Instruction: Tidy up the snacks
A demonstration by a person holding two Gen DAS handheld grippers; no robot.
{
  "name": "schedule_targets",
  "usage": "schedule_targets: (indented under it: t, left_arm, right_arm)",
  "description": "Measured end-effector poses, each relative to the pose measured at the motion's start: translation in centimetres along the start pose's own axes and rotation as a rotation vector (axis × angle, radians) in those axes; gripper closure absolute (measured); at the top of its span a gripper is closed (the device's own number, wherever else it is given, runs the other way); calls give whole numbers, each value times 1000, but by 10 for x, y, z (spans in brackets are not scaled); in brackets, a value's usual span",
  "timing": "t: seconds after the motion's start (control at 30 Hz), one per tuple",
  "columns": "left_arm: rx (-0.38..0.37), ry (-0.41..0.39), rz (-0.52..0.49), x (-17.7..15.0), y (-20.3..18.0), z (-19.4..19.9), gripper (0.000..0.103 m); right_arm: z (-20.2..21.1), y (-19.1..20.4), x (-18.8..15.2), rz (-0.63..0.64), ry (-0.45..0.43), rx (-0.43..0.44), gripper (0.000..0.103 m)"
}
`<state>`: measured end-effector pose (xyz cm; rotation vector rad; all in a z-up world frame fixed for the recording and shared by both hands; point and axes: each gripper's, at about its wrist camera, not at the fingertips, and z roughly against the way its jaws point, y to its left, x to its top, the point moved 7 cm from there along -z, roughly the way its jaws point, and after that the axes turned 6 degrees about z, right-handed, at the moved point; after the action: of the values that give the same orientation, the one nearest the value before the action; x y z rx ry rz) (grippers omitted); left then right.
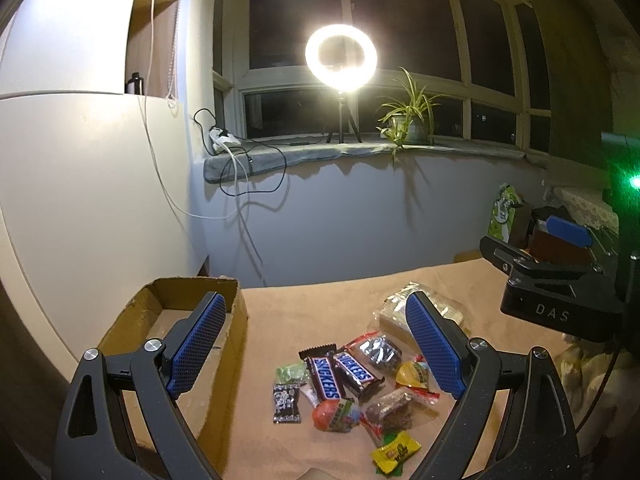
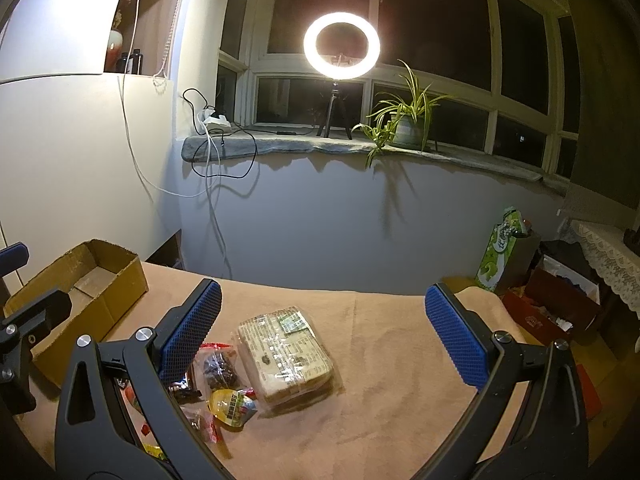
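Snickers bars (image 1: 340, 374) lie side by side among wrapped candies.

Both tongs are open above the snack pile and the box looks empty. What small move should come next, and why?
Probably lower the left tongs onto the two Snickers bars. These lie together between its open fingers, on top of the pile, and the cardboard box stands just to the left. The right tongs hang open over the large wrapped pack.

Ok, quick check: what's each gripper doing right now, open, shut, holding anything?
Left gripper: jaws open, holding nothing, above the snack pile.
Right gripper: jaws open, holding nothing, above the wrapped sandwich pack.
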<state>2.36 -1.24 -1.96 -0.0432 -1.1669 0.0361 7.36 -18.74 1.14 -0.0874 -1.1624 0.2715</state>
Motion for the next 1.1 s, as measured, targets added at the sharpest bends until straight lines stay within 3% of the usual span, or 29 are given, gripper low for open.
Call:
schedule_targets:
  t: [1.1]
  left_arm:
    - [-35, -19, -20, -10, -13, 36, 11]
  right_arm:
    - [27, -4, 5, 37, 25, -17, 0]
